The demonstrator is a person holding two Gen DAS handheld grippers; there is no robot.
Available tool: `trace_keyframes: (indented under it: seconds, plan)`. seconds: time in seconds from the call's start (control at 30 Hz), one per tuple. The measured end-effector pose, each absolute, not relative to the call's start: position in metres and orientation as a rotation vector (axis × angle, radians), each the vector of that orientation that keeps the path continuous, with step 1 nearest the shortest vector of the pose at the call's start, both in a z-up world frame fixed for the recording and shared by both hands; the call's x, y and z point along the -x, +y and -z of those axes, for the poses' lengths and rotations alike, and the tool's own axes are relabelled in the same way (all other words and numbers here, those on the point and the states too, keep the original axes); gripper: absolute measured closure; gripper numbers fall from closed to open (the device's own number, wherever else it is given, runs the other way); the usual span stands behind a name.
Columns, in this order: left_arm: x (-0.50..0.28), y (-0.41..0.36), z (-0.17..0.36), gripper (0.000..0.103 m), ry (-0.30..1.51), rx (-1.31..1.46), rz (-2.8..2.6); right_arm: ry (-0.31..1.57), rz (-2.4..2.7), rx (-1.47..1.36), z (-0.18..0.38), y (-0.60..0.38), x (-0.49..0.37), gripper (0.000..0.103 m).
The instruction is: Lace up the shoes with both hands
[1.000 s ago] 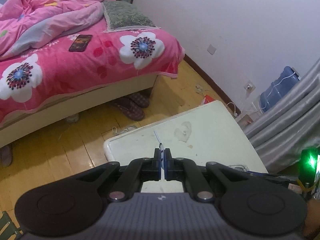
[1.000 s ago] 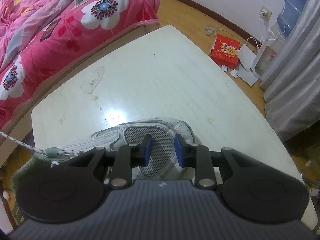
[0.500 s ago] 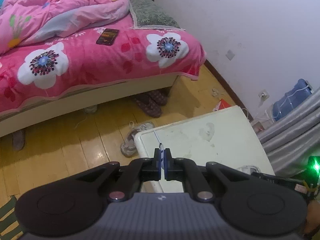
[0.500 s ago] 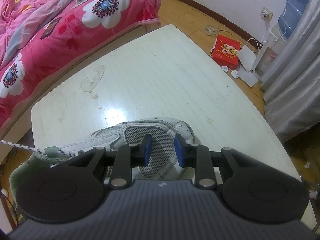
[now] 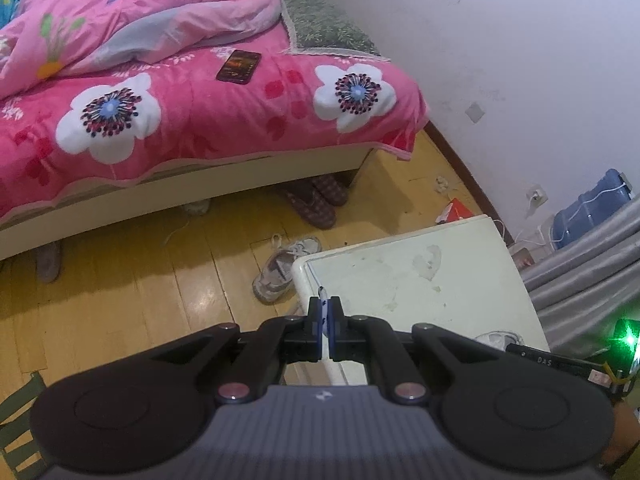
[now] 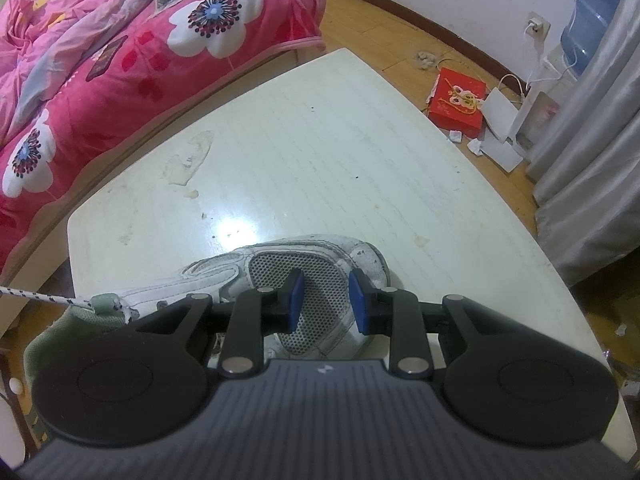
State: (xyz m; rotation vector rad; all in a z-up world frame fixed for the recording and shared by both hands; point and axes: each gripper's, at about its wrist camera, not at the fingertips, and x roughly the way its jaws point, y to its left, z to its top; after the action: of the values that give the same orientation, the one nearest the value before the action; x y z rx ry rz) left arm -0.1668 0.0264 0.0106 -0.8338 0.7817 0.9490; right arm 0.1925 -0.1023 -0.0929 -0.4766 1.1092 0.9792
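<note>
A worn white sneaker (image 6: pixel 280 264) with a grey mesh toe lies on the pale table (image 6: pixel 320 140). My right gripper (image 6: pixel 326 298) hovers over its toe with the blue pads (image 6: pixel 297 294) apart; the mesh shows in the gap and I cannot tell if they touch it. A white lace with dark specks (image 6: pixel 40 295) runs taut from a green-edged eyelet out past the left edge. Left of the table's corner, my left gripper (image 5: pixel 325 320) is shut on that lace (image 5: pixel 322 293), whose tip sticks out above the pads. The sneaker (image 5: pixel 498 337) shows as a sliver at the right.
A second sneaker (image 5: pixel 286 264) lies on the wooden floor by the table's corner. A bed with a pink flowered cover (image 5: pixel 200 120) carries a phone (image 5: pixel 239 66), with slippers (image 5: pixel 316 204) under it. A red box (image 6: pixel 458 102), papers, a water jug (image 6: pixel 592 12) and grey curtains (image 6: pixel 592 160) stand to the right.
My left gripper has drawn away from the table with the lace in it, so the table has slid right and the floor sneaker has come into view. The right gripper has stayed put.
</note>
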Motion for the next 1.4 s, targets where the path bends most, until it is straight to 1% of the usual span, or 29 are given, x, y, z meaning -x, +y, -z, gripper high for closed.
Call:
trace_keyframes:
  seconds: [0.27,1.0,1.23,1.3,1.33,1.37,1.4]
  plan:
    - [0.170,0.025,-0.021,0.100,0.820,0.752,-1.005,1.134,-0.983,0.471,0.093,-0.100,-0.196,0.079]
    - [0.195,0.039,-0.032,0.100,0.879,0.680,-1.139,1.138,-0.988,0.485,0.094,-0.101,-0.198,0.079]
    - [0.189,0.035,-0.031,0.100,0.921,0.637,-1.129,1.147,-0.994,0.474,0.092,-0.101,-0.202,0.079]
    - [0.189,0.034,-0.032,0.091,0.922,0.639,-1.133,1.152,-0.996,0.468,0.093,-0.101,-0.203,0.079]
    - [0.190,0.034,-0.033,0.084,0.922,0.646,-1.138,1.156,-0.997,0.464,0.092,-0.101,-0.204,0.079]
    - [0.192,0.035,-0.035,0.082,0.922,0.654,-1.144,1.159,-0.999,0.459,0.092,-0.102,-0.205,0.079]
    - [0.194,0.035,-0.037,0.082,0.919,0.653,-1.158,1.161,-1.003,0.447,0.092,-0.103,-0.206,0.076]
